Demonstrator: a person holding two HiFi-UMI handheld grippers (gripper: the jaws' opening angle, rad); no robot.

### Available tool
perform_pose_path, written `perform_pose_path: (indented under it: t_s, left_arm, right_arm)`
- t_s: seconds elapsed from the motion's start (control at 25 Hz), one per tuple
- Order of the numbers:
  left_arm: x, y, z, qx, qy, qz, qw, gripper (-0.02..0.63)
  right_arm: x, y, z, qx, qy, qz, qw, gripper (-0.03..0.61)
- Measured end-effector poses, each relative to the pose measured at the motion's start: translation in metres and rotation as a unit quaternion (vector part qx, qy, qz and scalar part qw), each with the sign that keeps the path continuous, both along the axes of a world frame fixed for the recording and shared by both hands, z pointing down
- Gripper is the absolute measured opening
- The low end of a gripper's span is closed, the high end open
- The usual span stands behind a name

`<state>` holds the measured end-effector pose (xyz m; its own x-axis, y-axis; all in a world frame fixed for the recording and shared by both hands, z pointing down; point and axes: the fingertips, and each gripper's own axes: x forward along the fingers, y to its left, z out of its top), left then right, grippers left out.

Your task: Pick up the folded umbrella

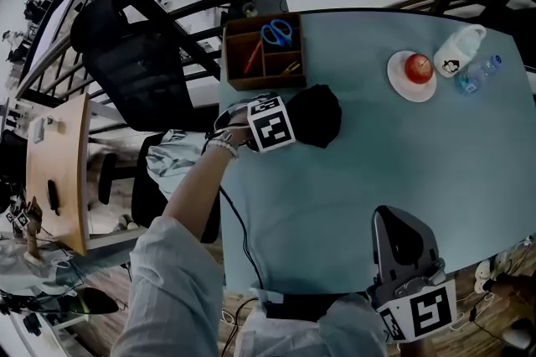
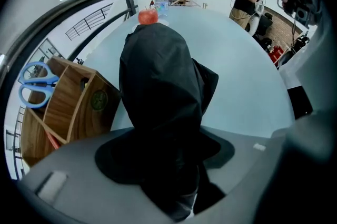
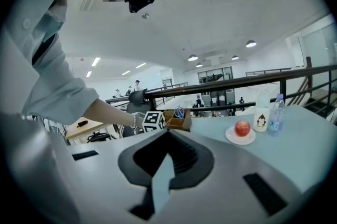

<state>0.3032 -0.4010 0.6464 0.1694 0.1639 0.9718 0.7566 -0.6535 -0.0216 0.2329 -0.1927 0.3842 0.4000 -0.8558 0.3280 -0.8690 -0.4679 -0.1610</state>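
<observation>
The folded umbrella (image 1: 320,114) is a black bundle near the left edge of the pale blue table (image 1: 352,188), just in front of a wooden organizer. My left gripper (image 1: 293,126) is shut on its near end, its marker cube beside the person's hand. In the left gripper view the umbrella (image 2: 158,70) fills the middle and runs down between the jaws of the left gripper (image 2: 169,168). Whether it rests on the table or hangs above it, I cannot tell. My right gripper (image 1: 400,240) stays at the table's near edge, shut and holding nothing, as the right gripper (image 3: 166,165) view also shows.
The wooden organizer (image 1: 264,52) holds blue scissors (image 1: 277,32) and pens. At the far right are a red apple (image 1: 418,67) on a white plate (image 1: 408,87), a white penguin bottle (image 1: 459,52) and a small water bottle (image 1: 479,75). A black chair (image 1: 138,70) and railing lie beyond the left edge.
</observation>
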Motion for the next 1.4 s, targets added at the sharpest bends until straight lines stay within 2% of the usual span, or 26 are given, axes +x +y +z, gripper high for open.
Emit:
perform_pose_path:
  t_s: [0.24,0.36,0.52,0.68,0.88,1.0,1.24,1.4]
  left_arm:
    - [0.003,0.010,-0.035,-0.037,0.039,-0.030,0.9981,0.278]
    - [0.005,0.016,-0.059,-0.051,0.071,-0.040,0.9953,0.279]
    - [0.008,0.021,-0.096,-0.065,0.118,-0.068,0.9885,0.279]
    - [0.008,0.027,-0.133,-0.085,0.159,-0.108,0.9776,0.279]
    - [-0.005,0.036,-0.174,-0.116,0.214,-0.139,0.9599,0.279]
    - [-0.013,0.042,-0.204,-0.145,0.238,-0.164,0.9462,0.279]
    - [-0.034,0.055,-0.256,-0.193,0.296,-0.198,0.9142,0.279]
    - [-0.046,0.067,-0.290,-0.223,0.337,-0.222,0.8871,0.279]
  right_arm:
    - [-0.008,0.004,-0.013,0.003,0.014,0.001,1.000,-0.002]
    - [-0.013,0.005,-0.022,0.009,0.023,0.002,1.000,-0.002]
    - [-0.014,0.008,-0.039,0.018,0.039,0.000,0.999,-0.002]
    - [-0.011,0.015,-0.058,0.022,0.059,0.000,0.998,-0.002]
    - [-0.014,0.023,-0.070,0.029,0.075,0.005,0.997,-0.002]
    - [-0.011,0.026,-0.080,0.034,0.085,0.007,0.996,-0.002]
    - [-0.003,0.030,-0.097,0.046,0.107,0.008,0.993,-0.002]
    - [0.005,0.035,-0.106,0.053,0.121,0.009,0.991,-0.002]
